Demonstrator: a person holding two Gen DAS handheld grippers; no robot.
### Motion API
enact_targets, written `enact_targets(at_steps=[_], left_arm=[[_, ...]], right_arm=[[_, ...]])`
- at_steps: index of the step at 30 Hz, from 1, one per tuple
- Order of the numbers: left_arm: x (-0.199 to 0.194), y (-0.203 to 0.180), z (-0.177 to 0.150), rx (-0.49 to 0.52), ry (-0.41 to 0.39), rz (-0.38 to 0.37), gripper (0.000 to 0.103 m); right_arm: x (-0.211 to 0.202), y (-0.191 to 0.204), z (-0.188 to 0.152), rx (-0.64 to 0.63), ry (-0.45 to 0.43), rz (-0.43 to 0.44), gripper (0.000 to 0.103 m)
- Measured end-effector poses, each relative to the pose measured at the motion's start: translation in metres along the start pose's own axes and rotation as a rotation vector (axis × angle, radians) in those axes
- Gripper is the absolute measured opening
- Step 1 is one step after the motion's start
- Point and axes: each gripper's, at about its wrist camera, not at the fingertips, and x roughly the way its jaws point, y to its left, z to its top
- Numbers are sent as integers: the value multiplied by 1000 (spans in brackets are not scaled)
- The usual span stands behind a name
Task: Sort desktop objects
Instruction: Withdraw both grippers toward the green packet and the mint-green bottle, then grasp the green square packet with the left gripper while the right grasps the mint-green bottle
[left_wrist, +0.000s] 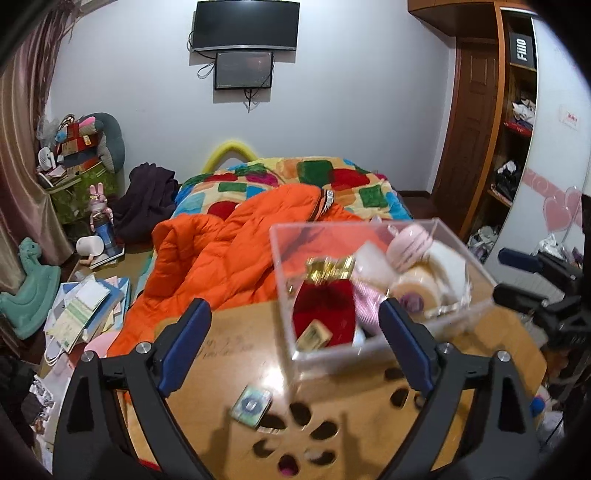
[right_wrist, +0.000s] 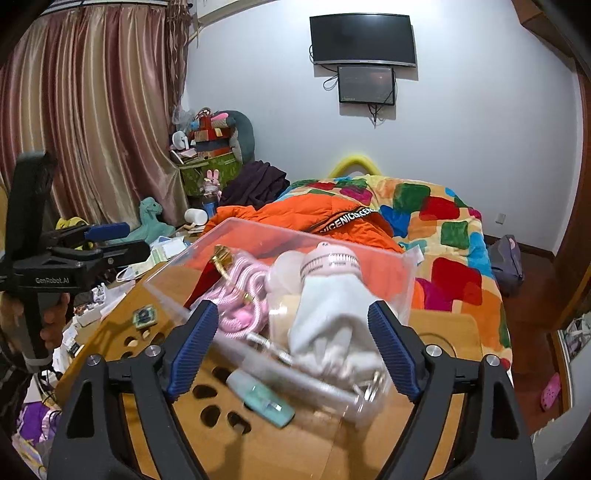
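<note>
Surface: wooden desk (left_wrist: 229, 354); clear box (left_wrist: 369, 350) crowded
Left gripper (left_wrist: 295, 343): released
Right gripper (right_wrist: 291, 347): released
Risk: clumsy reach may knock teal tube (right_wrist: 264, 398) off

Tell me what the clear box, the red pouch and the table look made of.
Clear box: likely hard acrylic, glossy; contents show through, edges glint. Red pouch: seemingly velvety fabric, matte, with shiny gold trim. Table: wood-look board, smooth finish with reflected glare; solid wood or laminate, unclear.

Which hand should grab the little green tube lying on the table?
Right, probably. The green tube lies outside the clear box, just beyond the open right gripper. The left gripper, also open, faces a small square card instead.
</note>
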Motion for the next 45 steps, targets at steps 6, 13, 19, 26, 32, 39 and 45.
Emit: enact_targets(at_steps=[6, 13, 19, 26, 32, 39, 45], left_arm=[[3, 15, -33, 49, 66, 23, 94], [20, 26, -55, 53, 139, 26, 94], [33, 29, -66, 59, 177, 9, 94], [38, 21, -69, 90, 167, 16, 93], [50, 24, -70, 61, 194, 7, 79], [51, 27, -71, 42, 202, -5, 57], [51, 24, -73, 47, 217, -39, 40]], right_arm=[[-3, 8, -22, 26, 32, 15, 81], [11, 21, -49, 39, 117, 32, 81], [30, 29, -62, 14, 199, 53, 81], [56, 35, -62, -66, 265, 45, 79], [71, 44, -61, -109, 311, 70, 69], [85, 50, -64, -157, 337, 43, 40], [82, 54, -66, -183, 329, 59, 23]])
